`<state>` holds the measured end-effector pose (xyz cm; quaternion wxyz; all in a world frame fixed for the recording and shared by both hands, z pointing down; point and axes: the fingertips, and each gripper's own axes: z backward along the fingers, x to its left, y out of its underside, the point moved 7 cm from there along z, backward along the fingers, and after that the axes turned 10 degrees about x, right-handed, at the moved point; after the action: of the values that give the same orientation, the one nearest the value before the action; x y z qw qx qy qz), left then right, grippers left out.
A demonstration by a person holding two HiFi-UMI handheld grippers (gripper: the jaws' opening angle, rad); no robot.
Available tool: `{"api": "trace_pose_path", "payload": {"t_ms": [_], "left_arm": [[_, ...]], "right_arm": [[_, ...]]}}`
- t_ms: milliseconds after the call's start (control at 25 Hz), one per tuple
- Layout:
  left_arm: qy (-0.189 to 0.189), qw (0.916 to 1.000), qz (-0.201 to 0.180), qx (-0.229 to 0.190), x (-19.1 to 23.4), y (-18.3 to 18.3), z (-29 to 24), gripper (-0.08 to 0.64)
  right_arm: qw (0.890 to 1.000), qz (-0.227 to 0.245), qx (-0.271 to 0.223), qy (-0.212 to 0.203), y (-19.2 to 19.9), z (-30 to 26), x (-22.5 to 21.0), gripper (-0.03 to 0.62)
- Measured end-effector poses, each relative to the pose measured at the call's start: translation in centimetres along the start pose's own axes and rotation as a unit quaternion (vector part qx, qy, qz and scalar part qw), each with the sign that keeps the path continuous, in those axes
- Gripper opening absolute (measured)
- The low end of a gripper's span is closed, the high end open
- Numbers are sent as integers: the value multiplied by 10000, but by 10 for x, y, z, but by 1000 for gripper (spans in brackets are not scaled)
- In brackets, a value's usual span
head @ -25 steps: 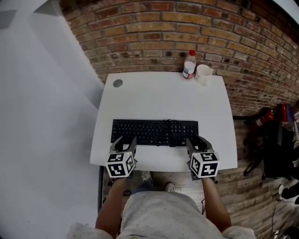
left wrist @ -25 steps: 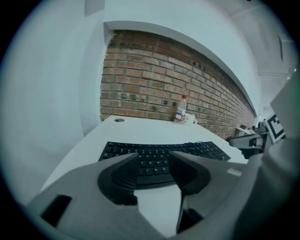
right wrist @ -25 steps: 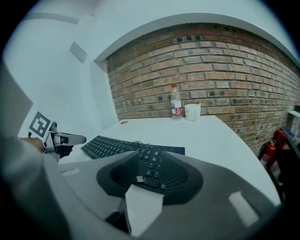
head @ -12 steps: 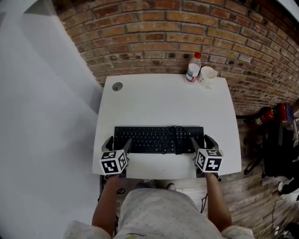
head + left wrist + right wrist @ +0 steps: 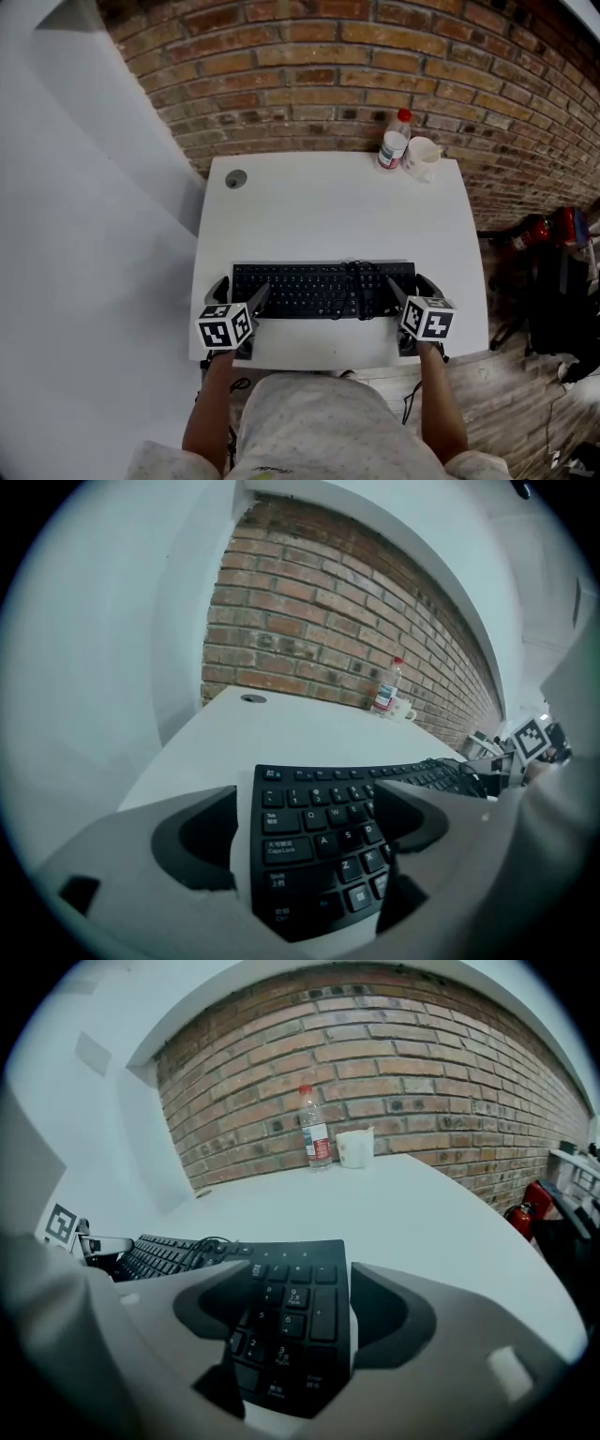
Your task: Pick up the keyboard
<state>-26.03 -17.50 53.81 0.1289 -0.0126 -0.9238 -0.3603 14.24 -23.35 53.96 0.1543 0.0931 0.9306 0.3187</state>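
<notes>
A black keyboard (image 5: 319, 290) lies flat near the front of the white table (image 5: 328, 211), with its cable (image 5: 361, 279) coiled on the keys. My left gripper (image 5: 239, 296) straddles its left end. In the left gripper view the keyboard (image 5: 314, 832) lies between my left gripper's (image 5: 305, 829) jaws, with a strip of table showing by the left jaw. My right gripper (image 5: 412, 291) straddles the number-pad end (image 5: 295, 1321) the same way, and a thin gap shows beside its outer jaw. Both grippers' jaws have just been opening and press on nothing.
A water bottle (image 5: 394, 141) and a white cup (image 5: 422, 157) stand at the table's back right against the brick wall (image 5: 375, 66). A round cable hole (image 5: 235, 178) sits at the back left. Red and black gear (image 5: 548, 234) lies on the floor to the right.
Both grippers have moved outward and down from the keyboard's front edge to its two ends, and their jaws have spread wider. The keyboard still lies on the table.
</notes>
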Motion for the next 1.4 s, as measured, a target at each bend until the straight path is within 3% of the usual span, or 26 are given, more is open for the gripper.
{"api": "trace_pose_path", "payload": {"t_ms": [240, 960, 1400], "left_arm": [[180, 9997, -27, 147, -3, 3, -7, 447], [60, 9995, -58, 294, -4, 4, -12, 436], [83, 9988, 43, 484, -3, 2, -13, 437]], "right_arm": [[9998, -183, 14, -102, -2, -3, -1, 341], [9985, -406, 124, -344, -1, -11, -5, 354], [9990, -341, 69, -268, 0, -10, -3, 356]]}}
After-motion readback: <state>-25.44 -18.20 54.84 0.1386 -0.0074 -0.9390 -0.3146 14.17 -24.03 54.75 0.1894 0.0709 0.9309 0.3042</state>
